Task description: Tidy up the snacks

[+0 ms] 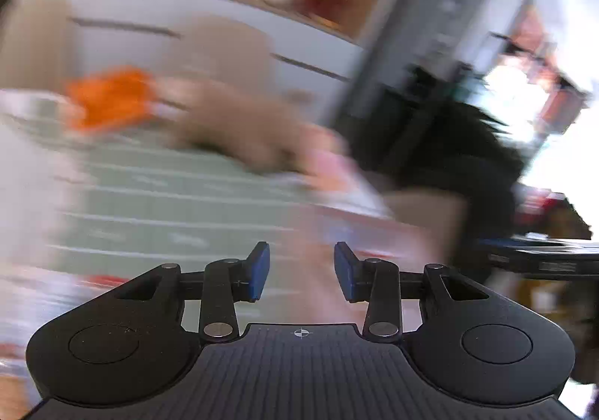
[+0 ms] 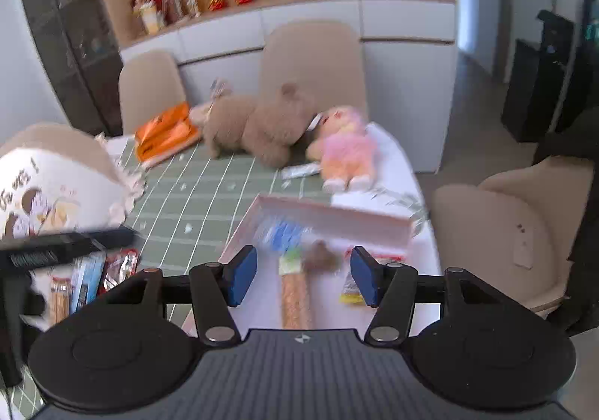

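A: right gripper (image 2: 304, 275) jaws apart, empty, over pink tray (image 2: 329, 214) lower centre; wafer stick (image 2: 295, 298) inside

B: left gripper (image 1: 301, 269) narrow gap, nothing between. Heavy blur; risks clipping loose snack packets (image 2: 88, 279) lower left

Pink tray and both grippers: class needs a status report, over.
Left gripper open, empty, view blurred. Right gripper open, empty, above pink tray. Long snack bar in tray. Nothing blocking.

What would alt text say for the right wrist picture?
An open two-finger right gripper hovers, holding nothing, over a shallow pink tray of wrapped snacks on a green checked tablecloth; beyond lie a brown teddy bear and pink doll.
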Demonstrator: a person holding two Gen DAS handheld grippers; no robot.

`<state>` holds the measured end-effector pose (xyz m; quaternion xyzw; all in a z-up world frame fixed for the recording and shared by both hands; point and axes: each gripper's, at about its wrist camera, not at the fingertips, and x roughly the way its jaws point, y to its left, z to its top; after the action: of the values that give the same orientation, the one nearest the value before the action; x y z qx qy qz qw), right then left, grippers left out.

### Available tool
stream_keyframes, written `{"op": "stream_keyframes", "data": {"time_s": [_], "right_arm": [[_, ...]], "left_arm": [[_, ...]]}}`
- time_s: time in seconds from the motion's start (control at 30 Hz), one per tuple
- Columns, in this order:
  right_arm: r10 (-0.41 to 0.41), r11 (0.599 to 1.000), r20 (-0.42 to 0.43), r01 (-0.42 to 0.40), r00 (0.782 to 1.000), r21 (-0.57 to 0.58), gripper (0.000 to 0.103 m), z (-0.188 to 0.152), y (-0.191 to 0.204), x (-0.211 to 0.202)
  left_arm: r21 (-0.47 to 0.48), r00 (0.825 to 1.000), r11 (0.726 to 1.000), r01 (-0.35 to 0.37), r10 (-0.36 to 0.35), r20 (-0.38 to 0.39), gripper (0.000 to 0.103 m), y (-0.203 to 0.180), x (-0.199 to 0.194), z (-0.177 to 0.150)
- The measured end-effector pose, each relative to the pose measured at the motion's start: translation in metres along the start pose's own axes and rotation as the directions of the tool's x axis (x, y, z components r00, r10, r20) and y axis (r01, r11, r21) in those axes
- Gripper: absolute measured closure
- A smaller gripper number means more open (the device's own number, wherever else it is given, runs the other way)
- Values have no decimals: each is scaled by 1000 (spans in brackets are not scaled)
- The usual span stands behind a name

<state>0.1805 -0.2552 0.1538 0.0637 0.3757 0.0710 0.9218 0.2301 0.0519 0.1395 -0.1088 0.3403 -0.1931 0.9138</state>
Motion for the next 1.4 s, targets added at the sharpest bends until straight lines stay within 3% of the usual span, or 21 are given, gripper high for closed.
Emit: {"op": "stream_keyframes", "data": {"time_s": [0.07, 0.13, 0.3, 0.37, 0.43, 0.53, 0.57, 0.63, 0.73, 0.87, 1.0, 1.07, 1.13, 1.17, 1.2, 1.4], "right_arm": [[16, 1000, -19, -17, 1000, -21, 43, -7, 13, 11], [30, 998, -35, -32, 999, -60, 42, -12, 32, 25], [112, 986, -98, -123, 989, -113, 42, -20, 77, 51], [140, 981, -119, -154, 983, -121, 41, -21, 95, 61], [160, 976, -135, -178, 978, -129, 38, -22, 113, 73], [189, 967, -150, -210, 970, -142, 37, -23, 138, 88], [205, 963, -155, -227, 966, -143, 36, -22, 146, 94], [237, 954, -165, -261, 958, -147, 29, -22, 165, 108], [252, 941, -191, -286, 949, -179, 28, -24, 198, 134], [269, 924, -169, -304, 948, -234, 28, -26, 240, 169], [250, 907, -128, -278, 960, -317, 26, -17, 278, 205], [232, 897, -183, -283, 955, -339, 26, -14, 291, 227], [230, 888, -271, -316, 935, -335, 36, -17, 295, 239], [233, 890, -270, -317, 934, -327, 40, -20, 293, 235], [254, 889, -298, -343, 920, -302, 47, -22, 289, 229], [217, 890, -358, -334, 908, -309, 50, -55, 245, 163]], "left_arm": [[-30, 985, 985, -170, 171, 34, 61, 42, -12, -3], [-108, 958, 953, -283, 286, 14, 61, 82, -16, -7], [-73, 908, 906, -416, 410, -88, 61, 118, 0, -34], [-103, 912, 908, -407, 396, -106, 61, 130, -1, -45], [-121, 931, 925, -360, 348, -110, 61, 132, 1, -55], [-68, 978, 980, -187, 179, -107, 60, 116, -2, -67], [-56, 985, 989, -135, 128, -113, 60, 110, -6, -72], [-63, 989, 997, -38, 29, -147, 61, 104, -12, -83], [-73, 991, 997, 26, -36, -131, 61, 99, -32, -96], [-37, 998, 999, -17, 14, -69, 61, 98, -71, -109], [-39, 989, 989, -143, 141, -36, 61, 113, -89, -117], [-61, 978, 976, -210, 210, -8, 61, 120, -97, -123], [-132, 976, 967, -218, 220, 2, 64, 133, -102, -128], [-160, 977, 965, -210, 213, 1, 68, 138, -103, -129], [-178, 978, 962, -208, 210, -6, 72, 141, -104, -128], [-185, 970, 953, -239, 227, -81, 72, 130, -80, -125]]}}
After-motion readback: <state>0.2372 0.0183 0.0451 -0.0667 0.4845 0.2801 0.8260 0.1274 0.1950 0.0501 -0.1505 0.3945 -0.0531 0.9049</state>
